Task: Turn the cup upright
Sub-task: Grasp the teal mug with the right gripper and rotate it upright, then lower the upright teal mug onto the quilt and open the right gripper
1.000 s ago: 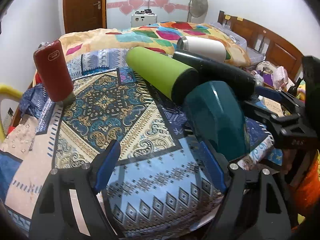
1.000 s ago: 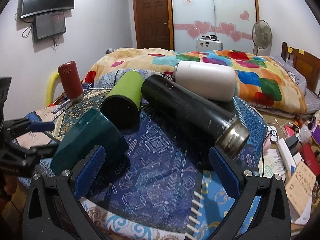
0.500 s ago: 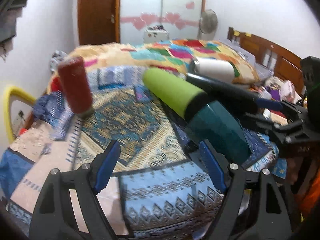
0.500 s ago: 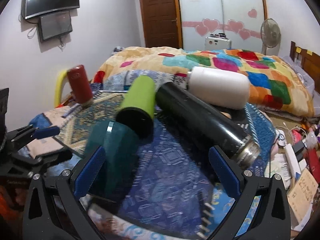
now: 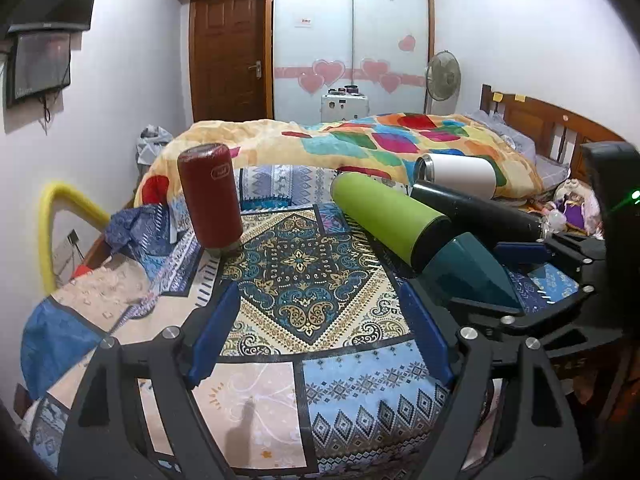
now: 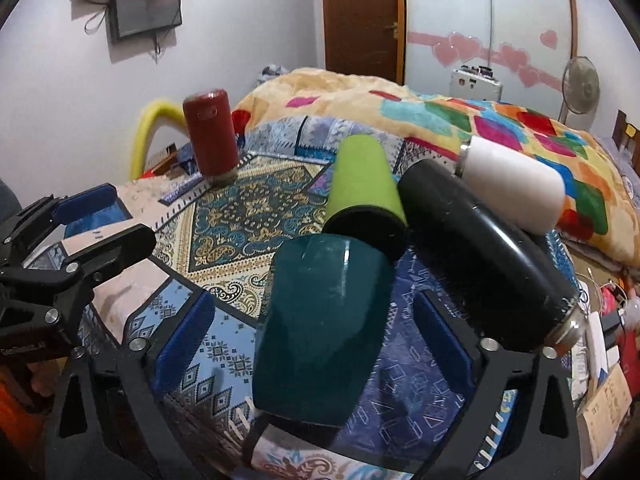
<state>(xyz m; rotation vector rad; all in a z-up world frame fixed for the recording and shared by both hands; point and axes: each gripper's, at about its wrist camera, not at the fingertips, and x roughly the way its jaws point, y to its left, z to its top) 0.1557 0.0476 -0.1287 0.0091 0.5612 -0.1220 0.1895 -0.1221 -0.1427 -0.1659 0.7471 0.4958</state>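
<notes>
A dark teal cup (image 6: 324,328) lies on its side on the patterned cloth, its base toward the green flask. My right gripper (image 6: 312,328) is open, its blue pads either side of the cup without touching it. In the left wrist view the teal cup (image 5: 468,272) lies right of my open, empty left gripper (image 5: 320,332), which hovers over the cloth. The right gripper's fingers (image 5: 520,248) show beside the cup there. The left gripper's fingers (image 6: 88,204) show at the left of the right wrist view.
A green flask (image 6: 364,184), a black flask (image 6: 480,252) and a white flask (image 6: 516,188) lie on their sides behind the cup. A red flask (image 6: 210,136) stands at the back left. A colourful quilt (image 5: 360,140) lies beyond. The table edge is near.
My right gripper has moved in over the teal cup, which now lies between its pads. My left gripper has drawn back and tilted up; the cup has shifted.
</notes>
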